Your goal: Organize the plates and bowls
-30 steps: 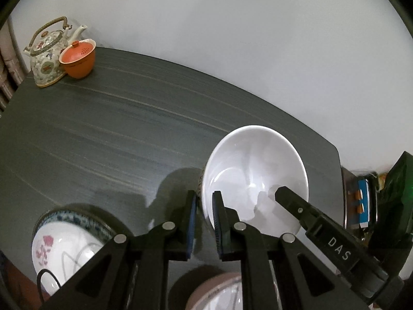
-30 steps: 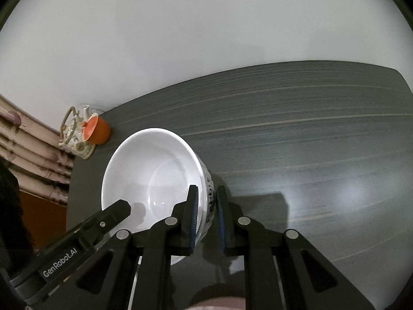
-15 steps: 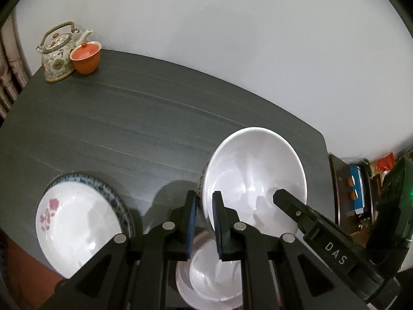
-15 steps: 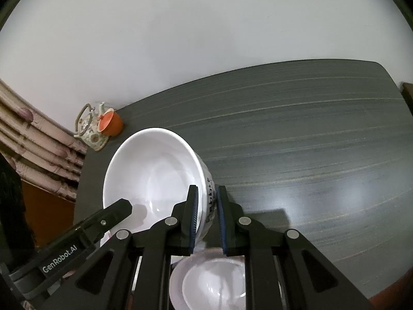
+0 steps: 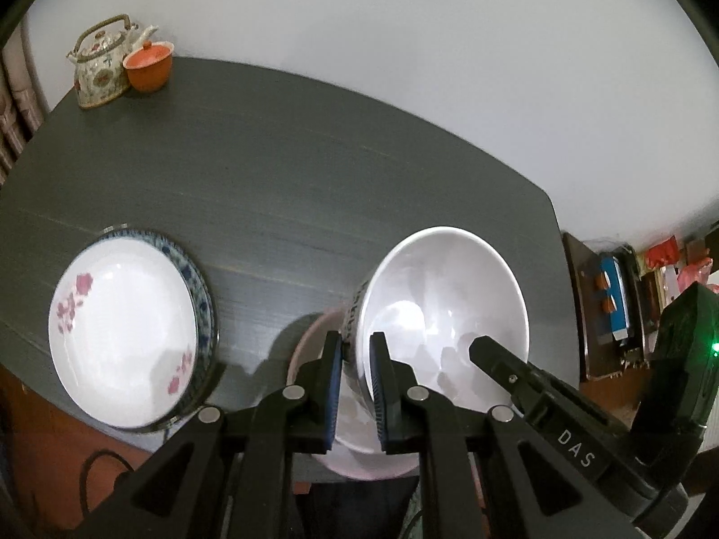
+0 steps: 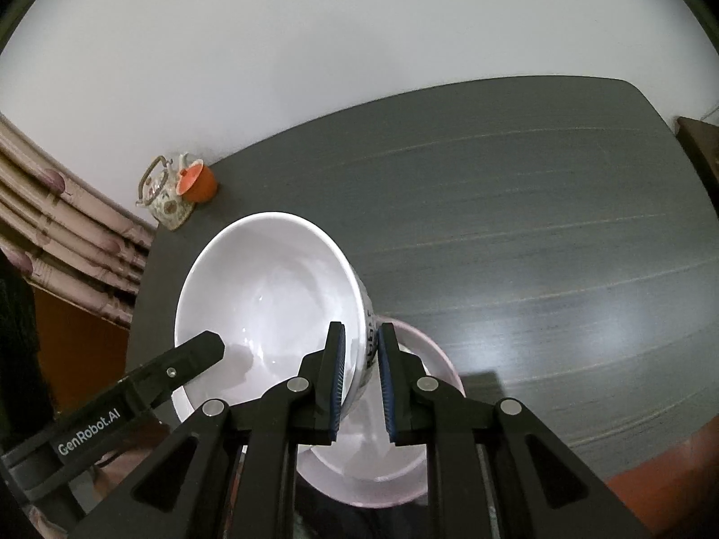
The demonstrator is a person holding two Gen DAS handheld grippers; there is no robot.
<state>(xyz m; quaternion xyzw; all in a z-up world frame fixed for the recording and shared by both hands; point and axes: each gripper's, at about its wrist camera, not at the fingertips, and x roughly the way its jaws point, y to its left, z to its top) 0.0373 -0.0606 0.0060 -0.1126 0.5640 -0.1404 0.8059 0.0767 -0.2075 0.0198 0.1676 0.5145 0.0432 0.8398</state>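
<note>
A large white bowl [image 5: 442, 310] with dark writing on its outer wall is held by both grippers. My left gripper [image 5: 355, 382] is shut on its left rim. My right gripper [image 6: 361, 368] is shut on its right rim; the bowl shows in the right wrist view [image 6: 269, 305]. The bowl hangs just above a pink-rimmed bowl [image 6: 431, 355] on the table's near edge, which shows in the left wrist view [image 5: 310, 337] too. A white plate with pink flowers [image 5: 121, 328] lies on a blue-patterned plate [image 5: 204, 296] at the left.
The dark table [image 5: 292, 179] has a floral teapot [image 5: 101, 63] and an orange lidded cup [image 5: 148, 65] at its far left corner. A cluttered shelf [image 5: 615, 296] stands beyond the right edge. Curtain folds [image 6: 67, 233] hang left.
Both grippers have carried the white bowl back toward the near edge, over the pink-rimmed bowl. The plate stack at the left has come fully into view.
</note>
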